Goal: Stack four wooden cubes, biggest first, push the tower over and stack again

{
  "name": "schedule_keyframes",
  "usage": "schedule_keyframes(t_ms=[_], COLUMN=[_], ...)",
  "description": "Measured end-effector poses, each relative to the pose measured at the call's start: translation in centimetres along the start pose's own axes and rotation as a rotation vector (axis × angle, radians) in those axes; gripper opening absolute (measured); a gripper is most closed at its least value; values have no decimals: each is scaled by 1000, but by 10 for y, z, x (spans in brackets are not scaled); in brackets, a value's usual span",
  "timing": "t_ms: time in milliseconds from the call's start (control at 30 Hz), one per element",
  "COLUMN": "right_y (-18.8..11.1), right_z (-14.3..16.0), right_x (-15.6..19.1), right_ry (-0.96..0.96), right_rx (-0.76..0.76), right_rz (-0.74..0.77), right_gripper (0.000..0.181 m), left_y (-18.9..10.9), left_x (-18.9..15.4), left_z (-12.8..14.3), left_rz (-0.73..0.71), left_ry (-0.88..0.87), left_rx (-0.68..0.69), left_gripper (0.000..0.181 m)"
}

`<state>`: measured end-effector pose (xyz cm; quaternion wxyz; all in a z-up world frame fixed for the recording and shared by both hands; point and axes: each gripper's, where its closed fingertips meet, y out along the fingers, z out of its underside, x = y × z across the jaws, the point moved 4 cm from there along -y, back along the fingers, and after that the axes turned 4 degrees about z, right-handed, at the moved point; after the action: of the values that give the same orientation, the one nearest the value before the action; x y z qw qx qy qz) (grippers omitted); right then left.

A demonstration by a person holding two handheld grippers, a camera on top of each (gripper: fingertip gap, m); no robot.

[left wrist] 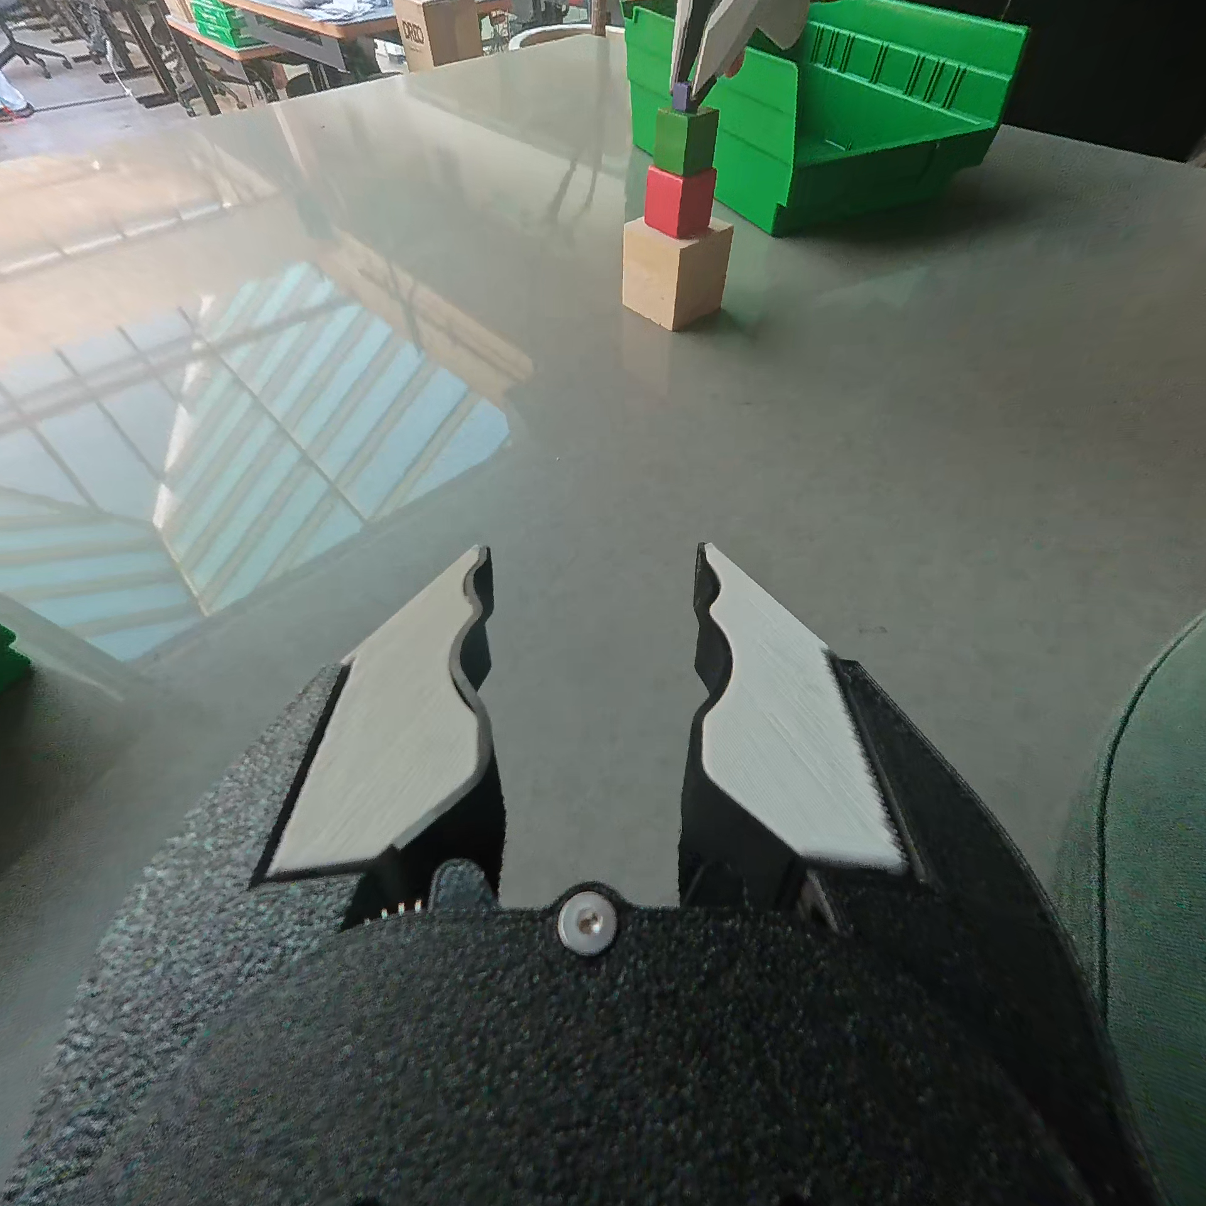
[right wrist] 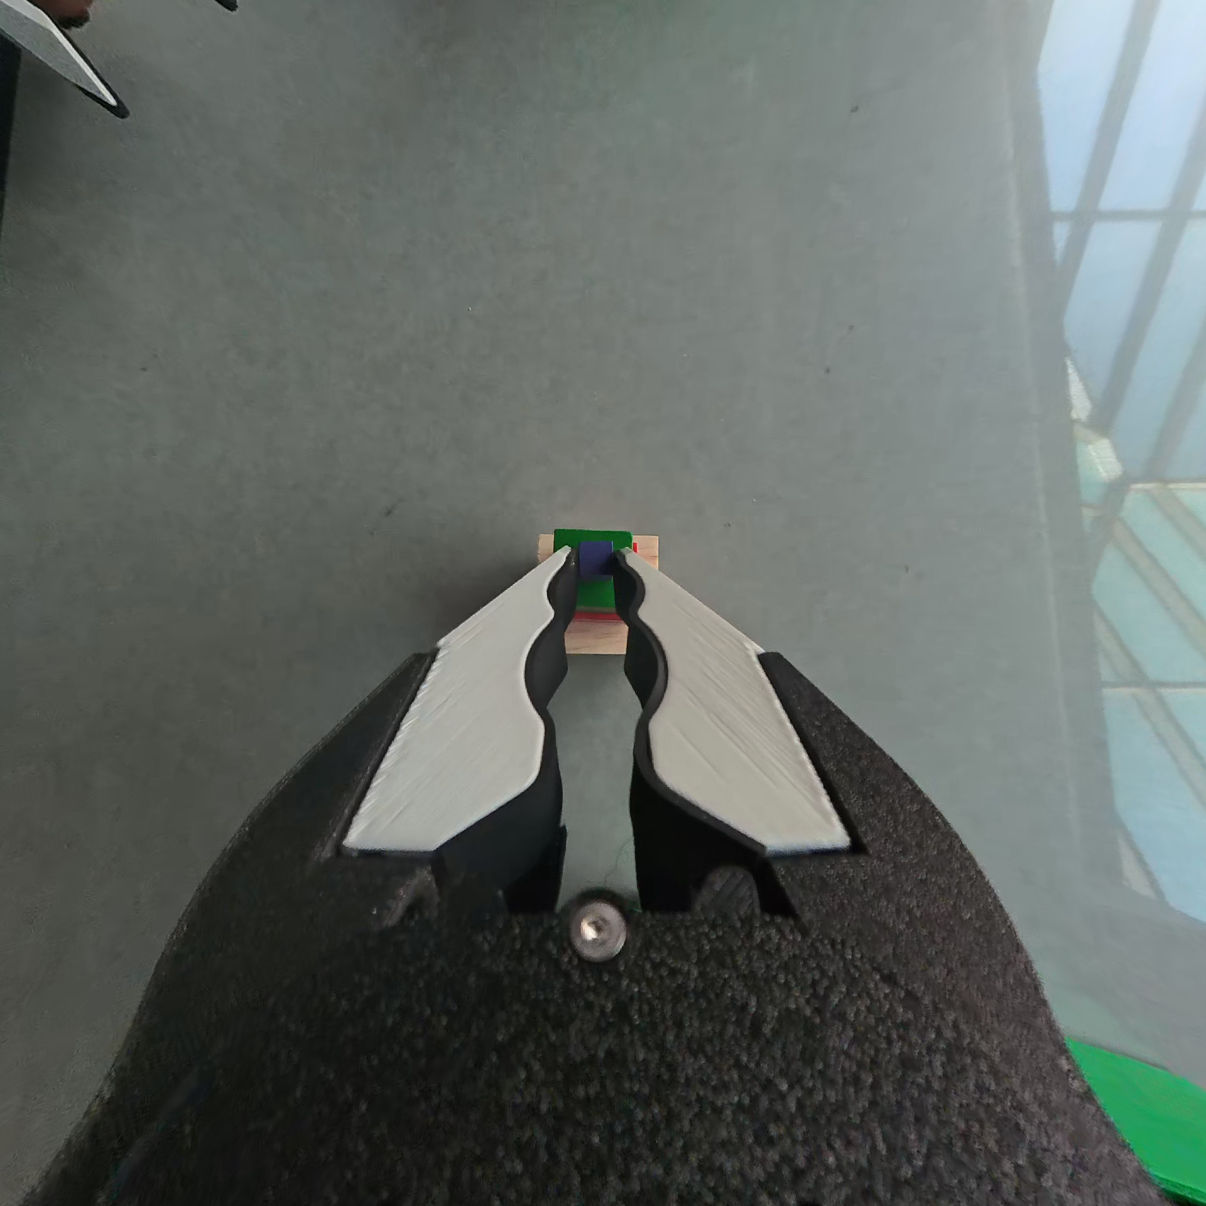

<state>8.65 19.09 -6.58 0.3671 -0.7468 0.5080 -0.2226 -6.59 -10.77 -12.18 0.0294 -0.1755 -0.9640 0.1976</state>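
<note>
A stack of blocks stands on the grey table: a large pale wooden block at the bottom, a red block on it, a green block on that. My right gripper comes down from above and is shut on a small purple-blue block, which sits on the green block. From above, in the right wrist view, the right gripper pinches the blue block over the green block and wooden block. My left gripper is open and empty, low over the table, well short of the stack.
A green plastic bin stands just behind and right of the stack; its corner shows in the right wrist view. A green-grey rounded object is at the right edge. Desks, a cardboard box and chairs stand beyond the table.
</note>
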Motion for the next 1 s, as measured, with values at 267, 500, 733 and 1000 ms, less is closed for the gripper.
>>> schedule_keyframes(t_ms=[267, 500, 733, 1000], right_y=[2, 2, -13, -48], right_z=[1, 1, -10, -10], right_x=[1, 1, -3, -3], right_ry=[13, 20, 45, 147], right_rx=[9, 1, -92, -321], right_rz=[9, 18, 76, 358], right_gripper=[10, 13, 21, 27], left_y=[-1, -2, -3, -10], left_x=[1, 3, 5, 14], left_z=[2, 2, 1, -5], left_rz=[4, 4, 7, -17], left_ry=[-3, -5, -7, -30], left_rx=[-3, -7, -16, -66], left_gripper=[61, 61, 61, 61])
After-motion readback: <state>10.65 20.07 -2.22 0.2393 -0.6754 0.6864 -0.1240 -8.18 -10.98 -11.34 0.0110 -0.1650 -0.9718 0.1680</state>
